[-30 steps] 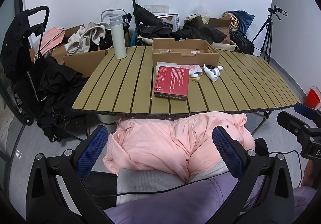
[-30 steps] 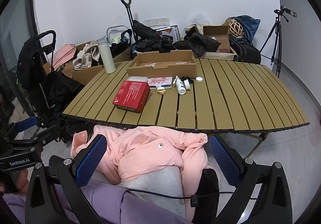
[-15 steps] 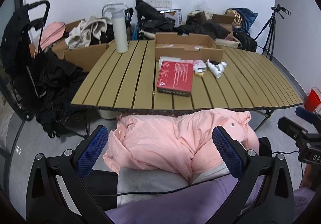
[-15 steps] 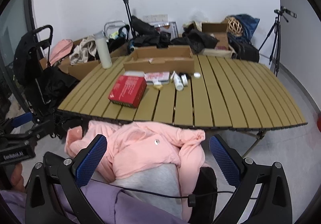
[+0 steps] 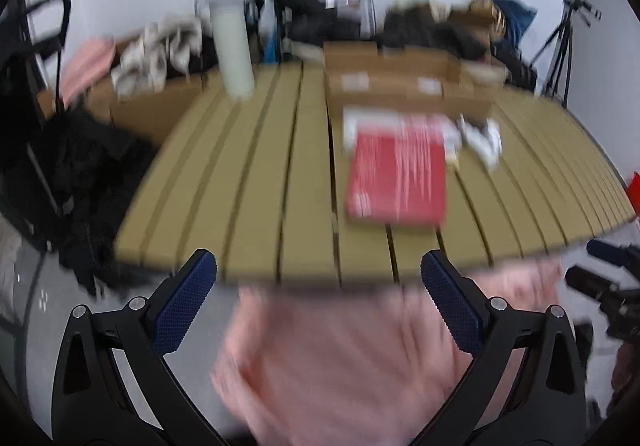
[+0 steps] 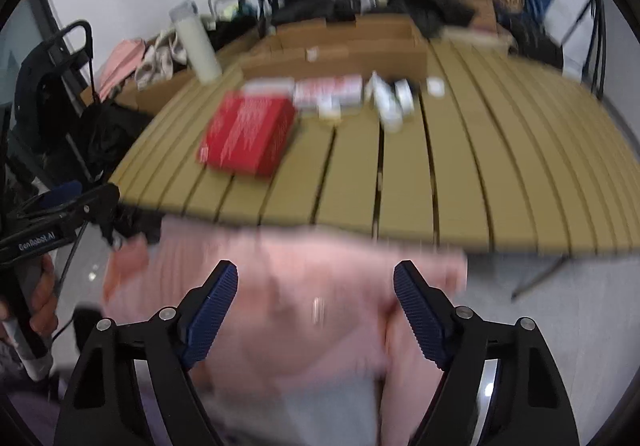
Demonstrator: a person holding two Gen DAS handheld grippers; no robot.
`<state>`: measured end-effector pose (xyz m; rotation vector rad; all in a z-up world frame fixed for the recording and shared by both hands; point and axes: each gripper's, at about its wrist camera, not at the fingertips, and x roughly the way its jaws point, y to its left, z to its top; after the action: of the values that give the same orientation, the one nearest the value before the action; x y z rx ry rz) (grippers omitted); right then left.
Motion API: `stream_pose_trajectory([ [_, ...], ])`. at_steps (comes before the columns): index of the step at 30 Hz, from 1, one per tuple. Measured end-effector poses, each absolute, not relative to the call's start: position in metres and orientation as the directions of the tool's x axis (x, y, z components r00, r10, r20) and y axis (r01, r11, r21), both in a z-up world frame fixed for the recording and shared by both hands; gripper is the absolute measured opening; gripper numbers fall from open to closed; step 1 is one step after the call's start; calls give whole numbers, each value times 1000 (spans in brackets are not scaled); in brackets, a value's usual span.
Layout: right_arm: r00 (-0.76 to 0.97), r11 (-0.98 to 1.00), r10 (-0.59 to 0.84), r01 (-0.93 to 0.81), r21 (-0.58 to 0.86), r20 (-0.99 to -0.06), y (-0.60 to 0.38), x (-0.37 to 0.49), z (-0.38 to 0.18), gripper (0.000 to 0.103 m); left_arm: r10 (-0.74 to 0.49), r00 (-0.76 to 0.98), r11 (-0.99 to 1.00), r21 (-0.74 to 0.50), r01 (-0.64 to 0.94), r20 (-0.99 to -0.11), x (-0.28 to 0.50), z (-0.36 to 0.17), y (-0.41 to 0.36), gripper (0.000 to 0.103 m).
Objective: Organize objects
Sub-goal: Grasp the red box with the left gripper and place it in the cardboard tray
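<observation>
- On the slatted table (image 5: 256,174), a red box (image 5: 396,174) lies flat near the front edge, with small white bottles (image 6: 386,98) and packets just behind it, all blurred.
- Behind those sits an open cardboard box (image 5: 404,86); a tall white bottle (image 5: 234,46) stands upright at the far left of the table.
- Left gripper (image 5: 319,278) hangs before the table's near edge, jaws spread wide, nothing between the pads.
- Right gripper (image 6: 316,282) has just been closing a little, yet the jaws stand well apart, gripping nothing, over a pink jacket (image 6: 280,286) on the person's lap.
- Pink jacket fills the low foreground in both views, too smeared for detail.
- Far left in the right wrist view, a hand (image 6: 40,298) grips the other gripper's handle.
</observation>
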<state>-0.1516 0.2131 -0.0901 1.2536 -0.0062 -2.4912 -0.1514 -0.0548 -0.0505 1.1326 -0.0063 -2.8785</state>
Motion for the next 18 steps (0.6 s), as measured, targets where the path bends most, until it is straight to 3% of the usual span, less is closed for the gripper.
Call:
stream_pose_trajectory([
  [3, -703, -930, -354, 335, 151, -617, 199, -179, -61, 87, 27, -803, -999, 10, -41, -596, -180, -45, -57, 103],
  [4, -679, -926, -353, 350, 139, -644, 188, -198, -66, 88, 24, -783, -999, 18, -45, -622, -192, -50, -57, 103],
  [5, -566, -909, -347, 399, 120, -748, 172, -222, -81, 88, 19, -753, -999, 24, -46, -657, -209, -59, -55, 103],
  [6, -513, -906, -338, 406, 124, -789, 165, -233, -89, 87, 12, -747, -999, 25, -38, -665, -217, -67, -56, 103],
  [8, -502, -913, -341, 378, 152, -795, 156, -250, -105, 87, 8, -742, -999, 26, -34, -671, -229, -80, -55, 101],
  [10, -473, -886, -410, 411, 217, -780, 146, -262, -115, 86, 91, -712, -994, -22, -106, -696, -239, -94, -54, 101],
  [11, -462, -875, -435, 419, 242, -773, 141, -267, -120, 83, 121, -711, -991, -42, -127, -693, -244, -99, -53, 101],
  [12, -452, -868, -452, 421, 264, -769, 137, -272, -125, 71, 143, -716, -988, -61, -139, -683, -249, -107, -53, 98],
  [13, -445, -867, -458, 415, 276, -770, 130, -279, -132, 59, 147, -710, -988, -69, -138, -689, -254, -114, -53, 92],
  [15, -436, -874, -445, 404, 272, -782, 123, -290, -144, 53, 182, -657, -983, -115, -144, -732, -268, -131, -55, 77],
  [18, -437, -859, -490, 388, 333, -754, 122, -302, -157, 53, 284, -642, -957, -256, -139, -712, -274, -138, -64, 55],
])
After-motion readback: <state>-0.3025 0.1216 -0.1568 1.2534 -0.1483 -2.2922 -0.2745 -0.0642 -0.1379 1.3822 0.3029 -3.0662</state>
